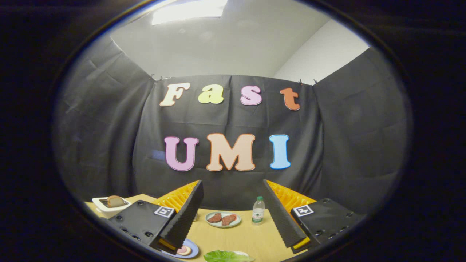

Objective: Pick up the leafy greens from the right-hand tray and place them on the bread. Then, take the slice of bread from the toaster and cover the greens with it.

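My gripper (233, 209) is open, its two fingers spread wide above the wooden table (233, 238) with nothing between them. The leafy greens (227, 256) lie on a pale tray low between the fingers, close under me. A white toaster (110, 204) stands beyond the left finger at the table's far left, with a slice of bread (115, 200) sticking up out of its slot. By the left fingertip a blue plate (189, 250) carries a round piece of bread (184, 250) with something pink on it, partly hidden by the finger.
A grey-green plate (222, 219) with two brown pieces of meat sits mid-table beyond the fingers. A small clear water bottle (258, 210) with a green cap stands right of it. Black cloth walls close the booth behind and on both sides.
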The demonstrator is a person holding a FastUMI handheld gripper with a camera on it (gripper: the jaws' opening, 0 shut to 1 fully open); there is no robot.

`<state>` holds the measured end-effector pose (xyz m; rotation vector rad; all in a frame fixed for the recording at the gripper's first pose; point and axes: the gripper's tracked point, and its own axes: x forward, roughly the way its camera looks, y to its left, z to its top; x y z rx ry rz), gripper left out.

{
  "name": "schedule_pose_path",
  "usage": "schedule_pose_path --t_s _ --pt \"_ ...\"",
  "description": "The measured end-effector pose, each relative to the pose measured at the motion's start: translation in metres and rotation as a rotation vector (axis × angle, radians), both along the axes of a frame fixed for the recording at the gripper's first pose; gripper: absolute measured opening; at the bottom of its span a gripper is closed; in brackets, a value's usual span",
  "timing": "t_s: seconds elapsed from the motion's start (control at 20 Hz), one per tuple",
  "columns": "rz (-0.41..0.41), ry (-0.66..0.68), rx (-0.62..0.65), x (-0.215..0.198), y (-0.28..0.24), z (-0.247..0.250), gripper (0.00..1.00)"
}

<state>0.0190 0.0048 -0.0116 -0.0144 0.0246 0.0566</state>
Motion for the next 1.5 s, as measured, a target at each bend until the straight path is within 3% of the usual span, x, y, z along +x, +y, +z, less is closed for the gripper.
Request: schedule_pose_path --t_s 0.35,0.9,1.5 --pt "0.131 0.106 -0.034 0.009 0.004 -0.038 1.0" --pt "0.472 0.4 -0.138 0.016 0.023 -0.144 1.0" --pt "0.694 0.728 -0.303 -0.015 0.004 -0.292 1.0"
